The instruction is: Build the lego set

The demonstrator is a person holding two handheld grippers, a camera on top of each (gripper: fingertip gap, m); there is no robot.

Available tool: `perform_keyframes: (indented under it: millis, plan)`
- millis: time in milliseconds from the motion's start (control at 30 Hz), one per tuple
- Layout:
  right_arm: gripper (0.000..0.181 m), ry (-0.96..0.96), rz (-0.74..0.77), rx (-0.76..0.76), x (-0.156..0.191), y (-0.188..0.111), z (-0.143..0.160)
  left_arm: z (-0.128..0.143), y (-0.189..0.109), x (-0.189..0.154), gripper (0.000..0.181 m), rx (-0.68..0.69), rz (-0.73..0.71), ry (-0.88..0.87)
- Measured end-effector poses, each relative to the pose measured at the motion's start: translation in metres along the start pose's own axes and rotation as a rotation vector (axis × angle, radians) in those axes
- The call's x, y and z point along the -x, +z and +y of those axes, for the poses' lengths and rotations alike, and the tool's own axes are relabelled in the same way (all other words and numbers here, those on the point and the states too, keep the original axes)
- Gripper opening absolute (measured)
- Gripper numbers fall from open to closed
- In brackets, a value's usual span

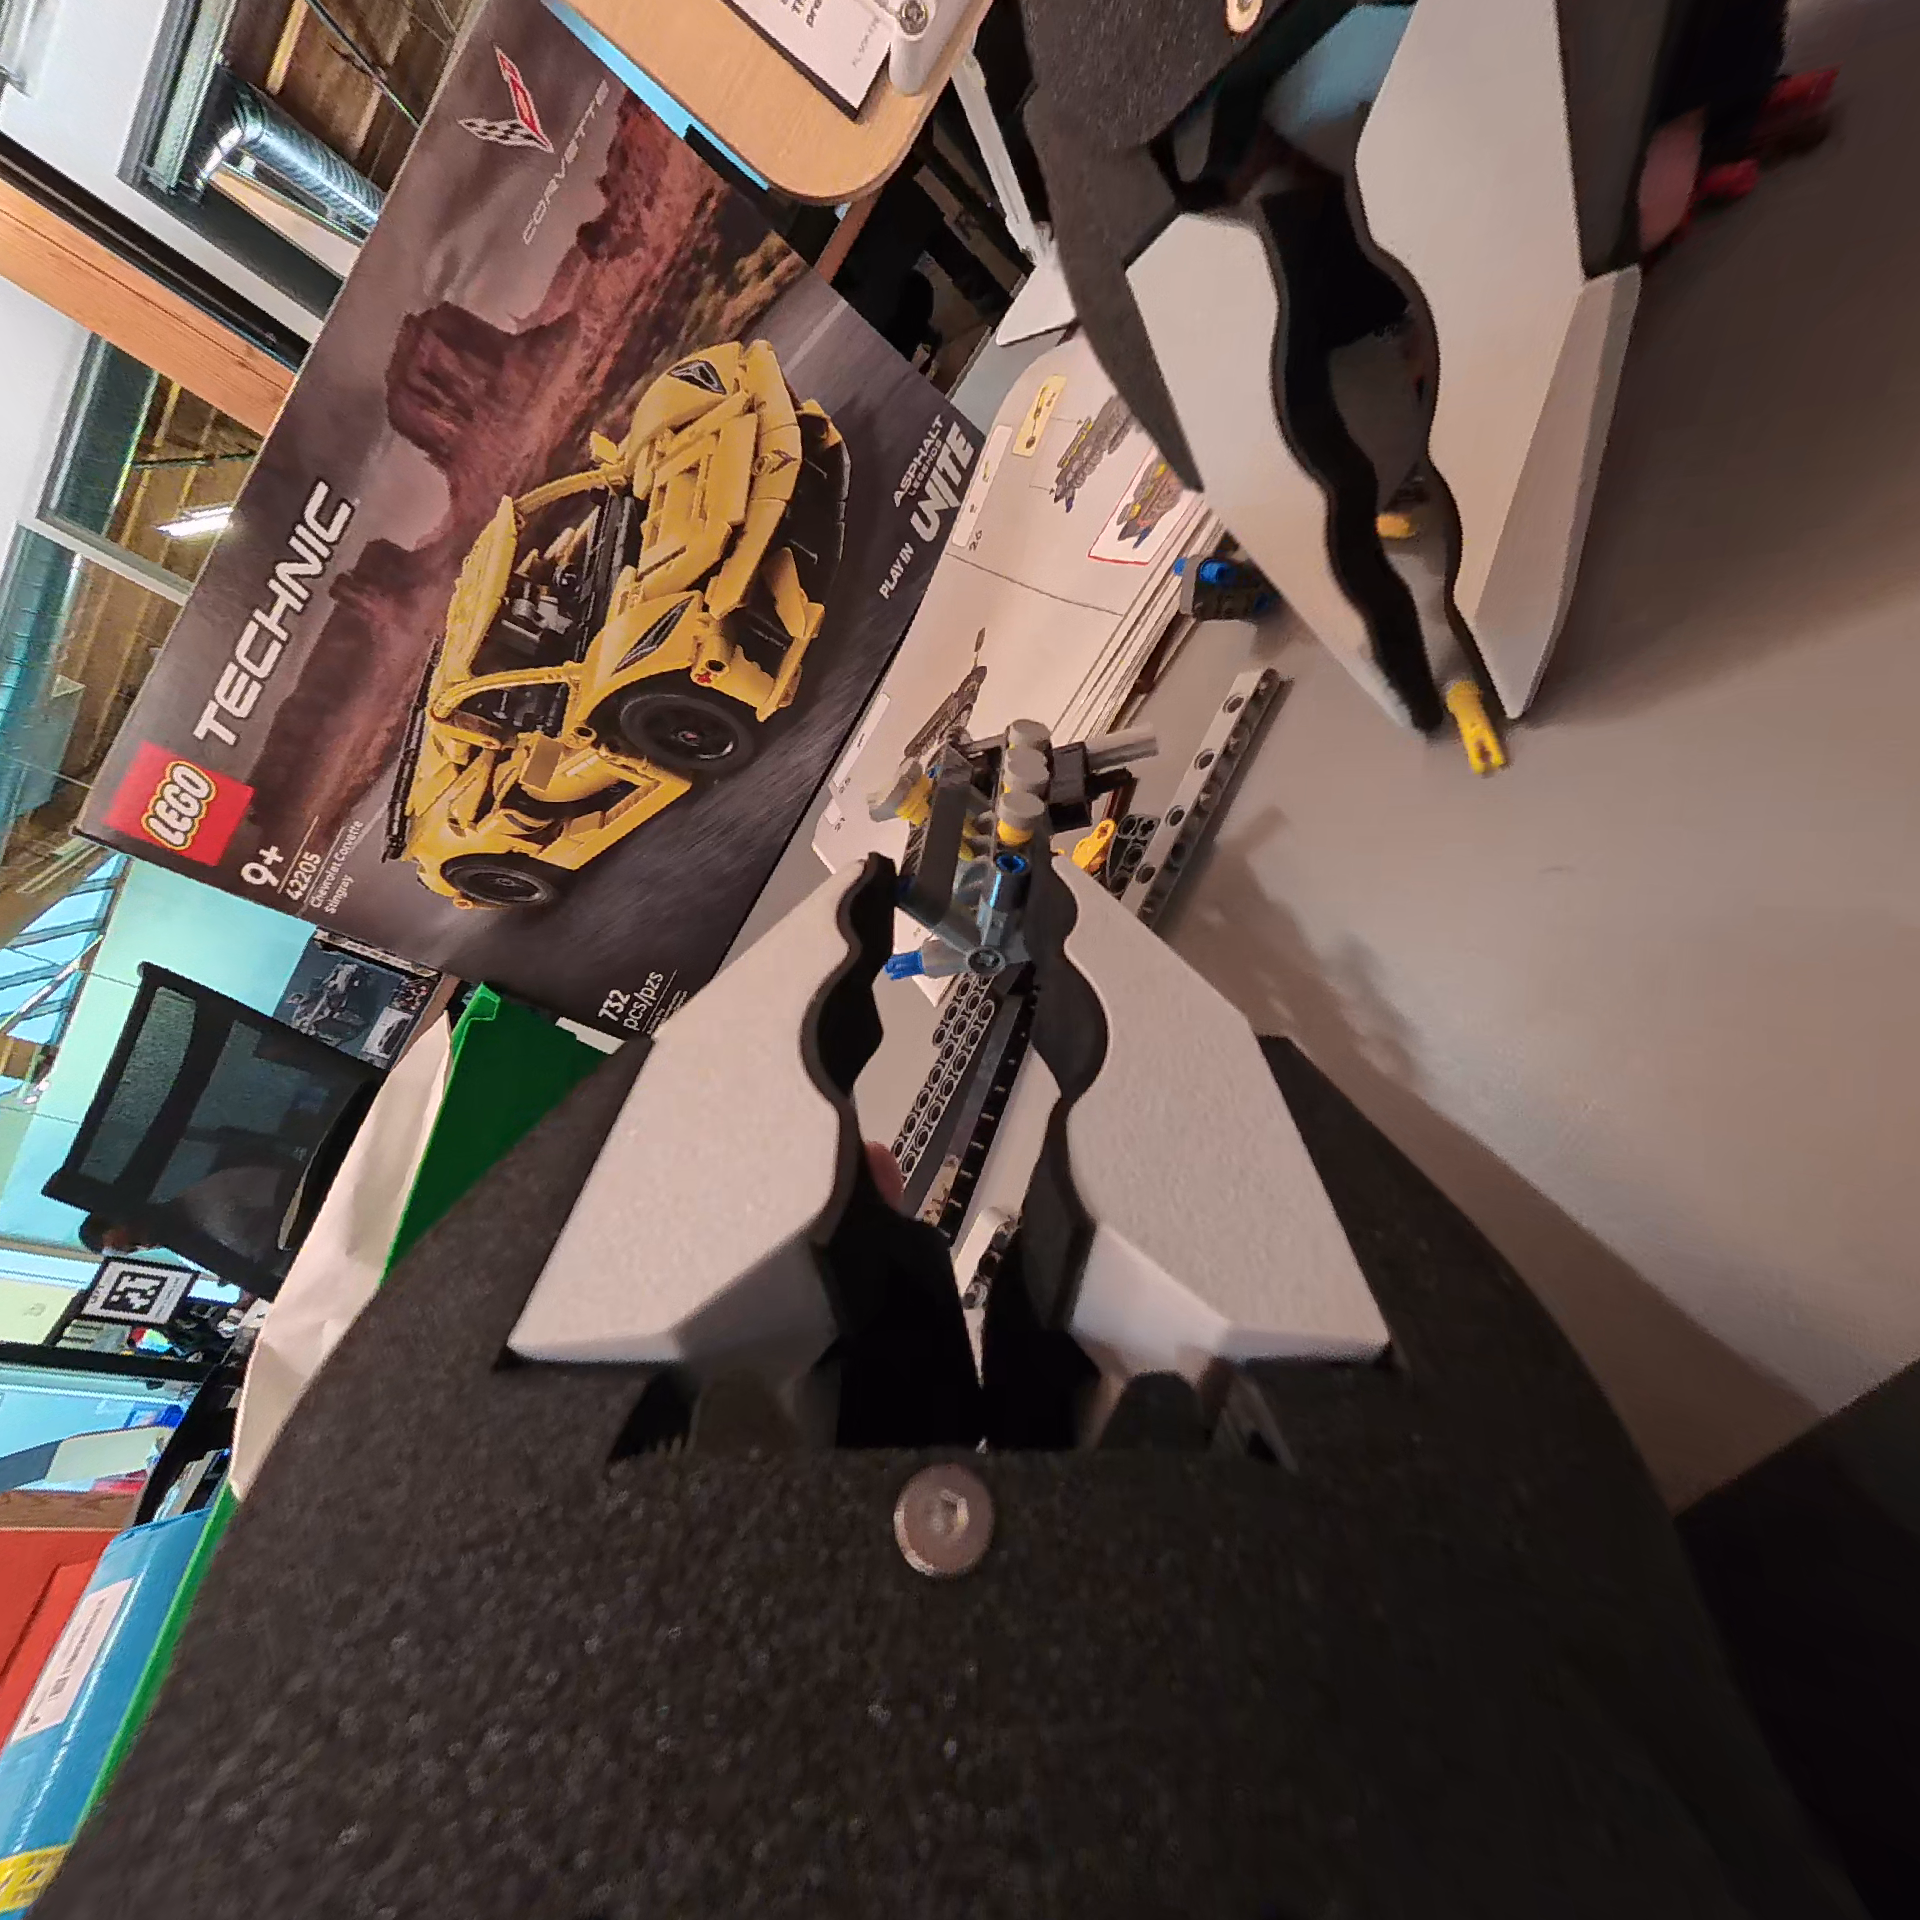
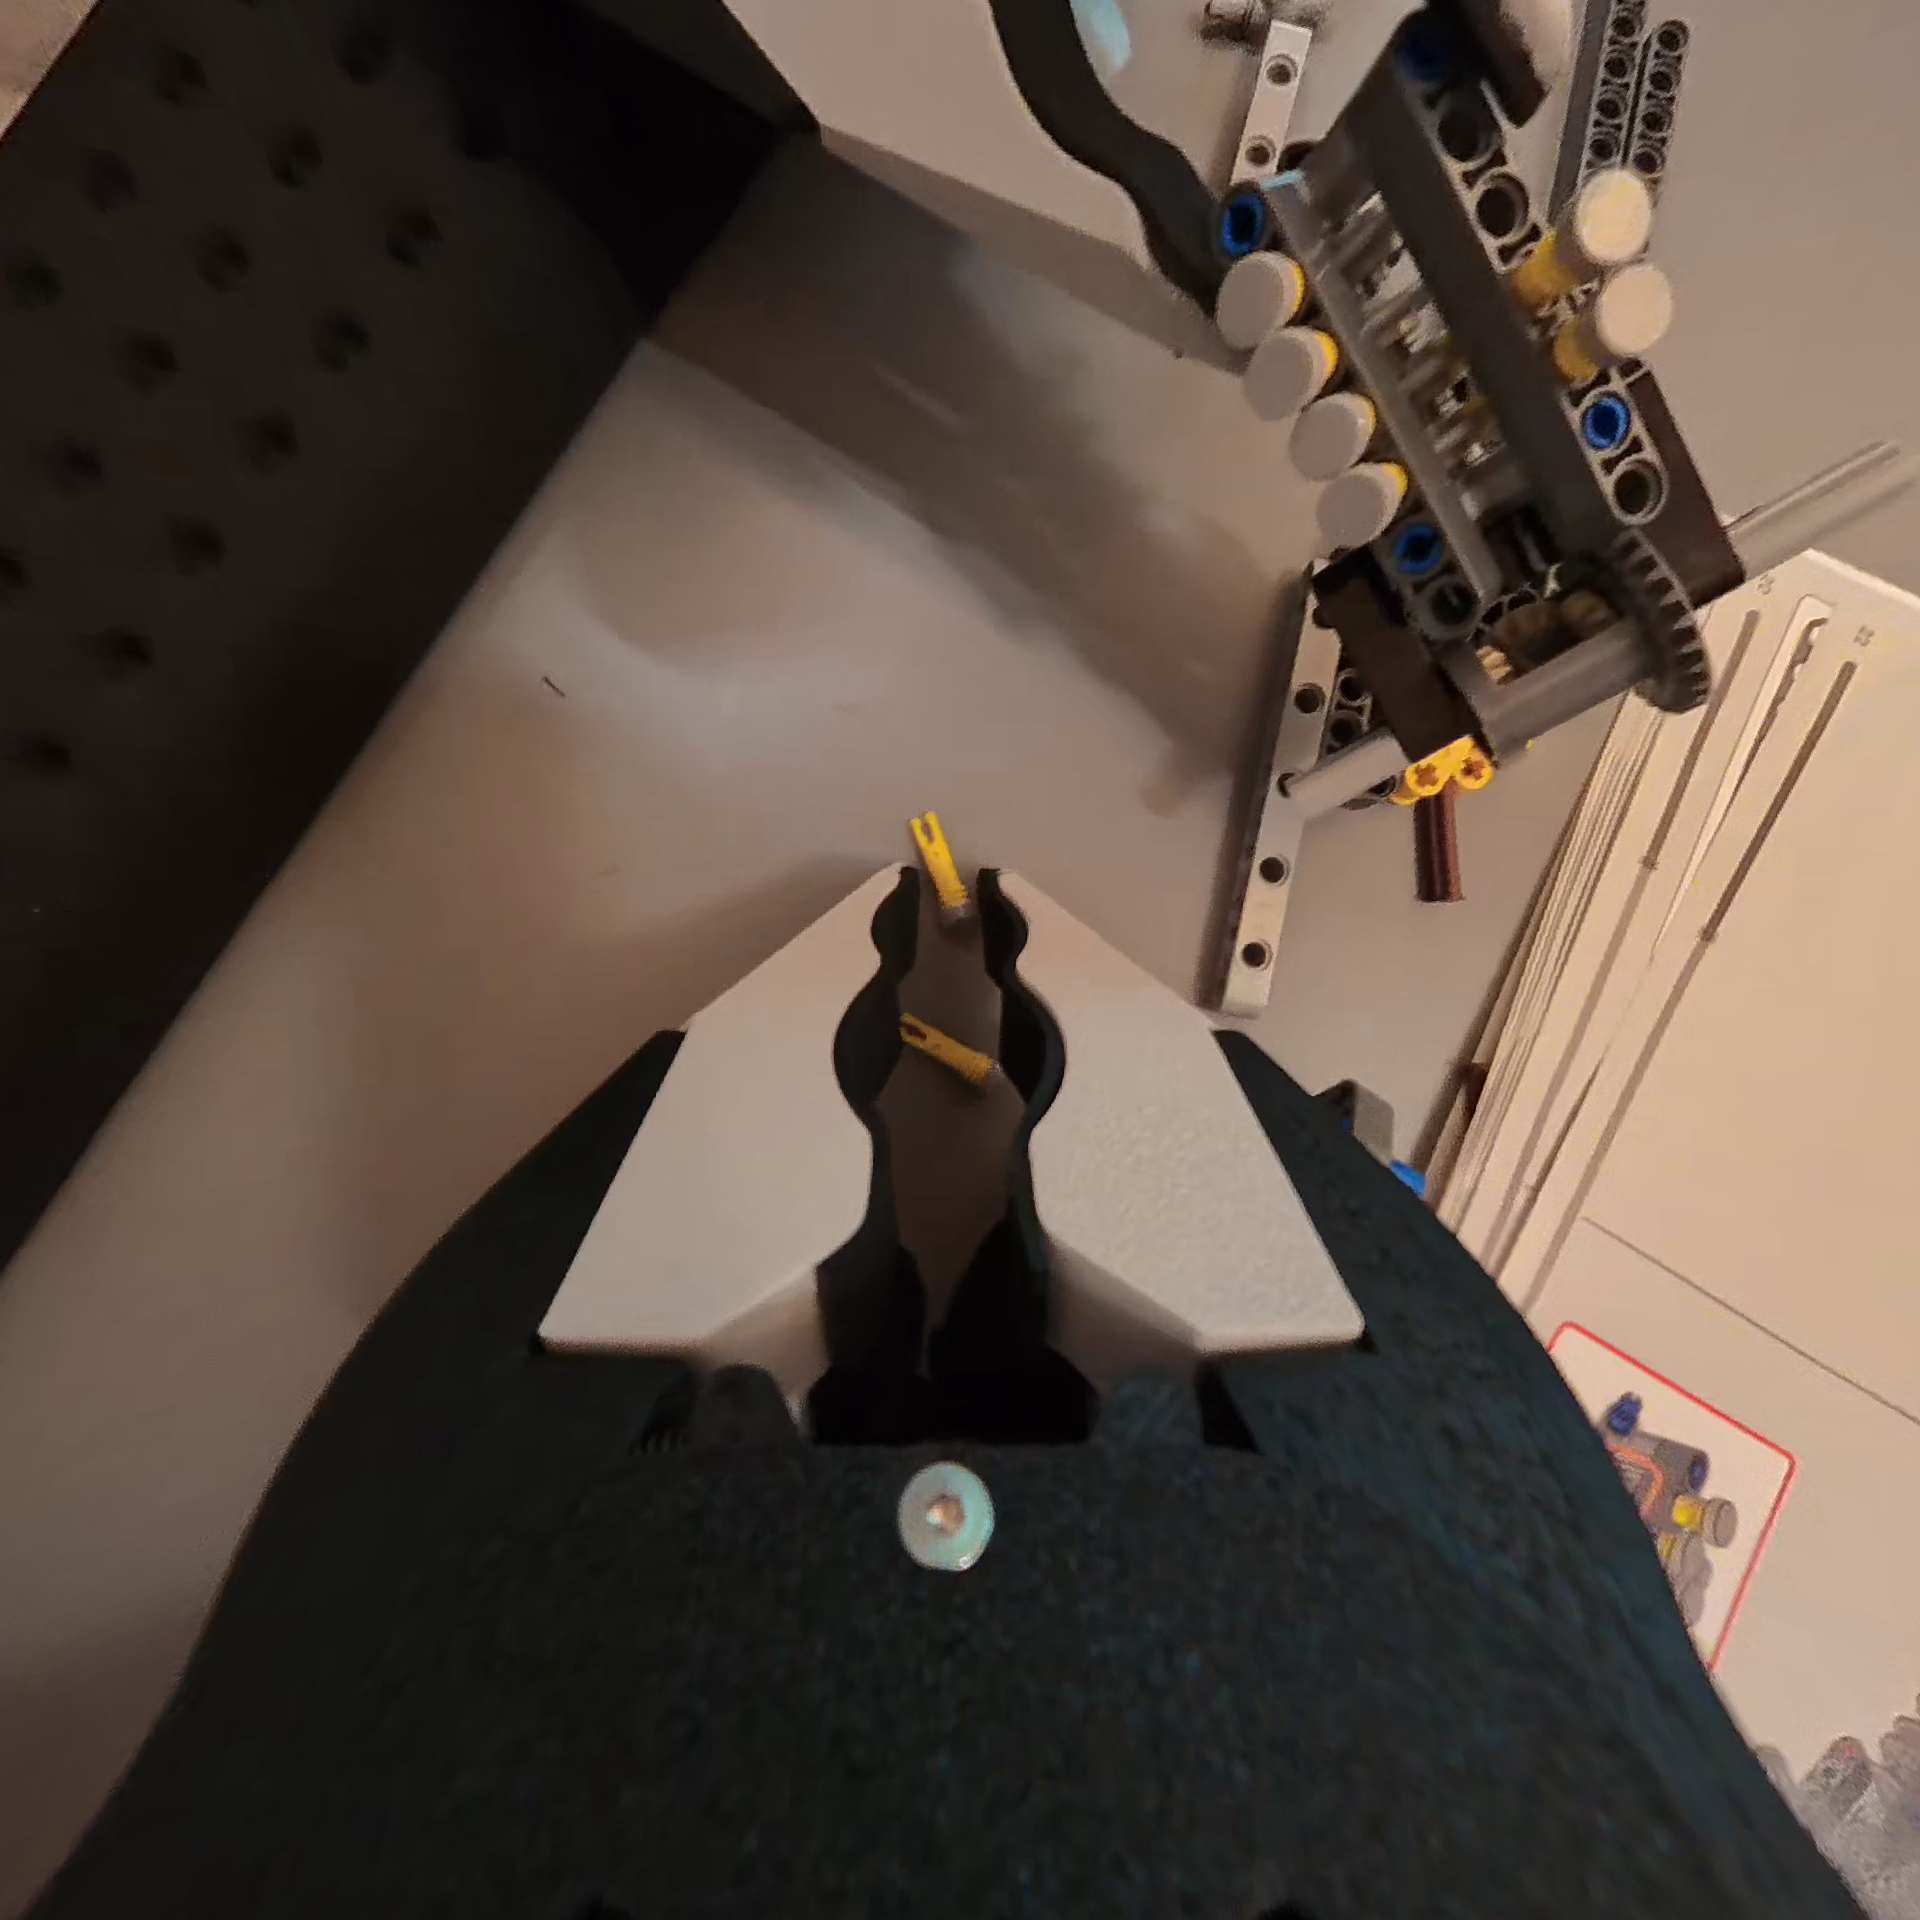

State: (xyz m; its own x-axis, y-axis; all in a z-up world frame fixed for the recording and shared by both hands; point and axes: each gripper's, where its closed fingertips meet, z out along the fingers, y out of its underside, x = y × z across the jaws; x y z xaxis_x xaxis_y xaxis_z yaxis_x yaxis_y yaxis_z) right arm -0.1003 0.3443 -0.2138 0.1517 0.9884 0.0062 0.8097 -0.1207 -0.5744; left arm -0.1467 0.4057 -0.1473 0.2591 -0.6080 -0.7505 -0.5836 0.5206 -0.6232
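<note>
My left gripper [image 1: 966,909] is shut on a part-built grey and black lego assembly [image 1: 992,831] with round grey cylinders, yellow and blue pins, held above the grey table [image 1: 1558,987]. The assembly shows in the right wrist view [image 2: 1455,416] at the top right, with a gear at one end. My right gripper [image 2: 949,883] is shut on a small yellow pin [image 2: 938,857] that sticks out past its tips, low over the table. It also shows in the left wrist view [image 1: 1465,717], right of the assembly and apart from it. A second yellow pin [image 2: 951,1055] sits between its fingers; lodged or lying below, I cannot tell.
The set's box [image 1: 499,582] stands at the left, with the open instruction booklet [image 1: 1039,582] in front of it. A long light grey beam [image 2: 1262,862] and black beams [image 1: 966,1060] lie on the table. A black perforated panel [image 2: 208,416] borders the table's far side. Some 10 cm of space lies between my two pairs of fingers.
</note>
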Motion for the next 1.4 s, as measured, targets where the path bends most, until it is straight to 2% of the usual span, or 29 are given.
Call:
perform_keyframes:
  millis: [200,300,433,500,600,767,900,1200,1400]
  plan:
    - [0.006,0.012,0.056,-0.049,0.003,0.000,0.000,-0.002,0.000,-0.004,0.024,-0.012,0.016,0.011]
    - [0.005,0.084,0.063,-0.031,0.002,-0.003,-0.001,-0.004,0.000,-0.006,0.024,-0.024,0.023,0.024]
    - [0.005,0.170,0.183,-0.096,-0.017,-0.045,-0.032,-0.008,0.001,-0.005,0.023,-0.018,-0.023,0.113]
    - [0.005,0.290,0.195,-0.110,-0.023,-0.064,-0.048,-0.010,0.005,-0.006,0.023,-0.011,-0.066,0.229]
    - [0.005,0.434,0.272,-0.072,-0.033,-0.077,-0.059,-0.015,0.012,-0.010,0.023,-0.011,-0.118,0.407]
    - [0.005,0.592,0.282,0.086,-0.027,-0.067,-0.050,-0.027,0.017,-0.014,0.023,-0.049,-0.142,0.482]
    - [0.005,0.658,0.295,0.148,-0.028,-0.059,-0.047,-0.035,0.018,-0.017,0.023,-0.075,-0.152,0.517]
    - [0.005,0.759,0.305,0.217,-0.029,-0.061,-0.047,-0.040,0.017,-0.018,0.023,-0.089,-0.169,0.537]
    - [0.005,0.758,0.313,0.278,-0.028,-0.062,-0.044,-0.038,0.018,-0.014,0.023,-0.067,-0.186,0.540]
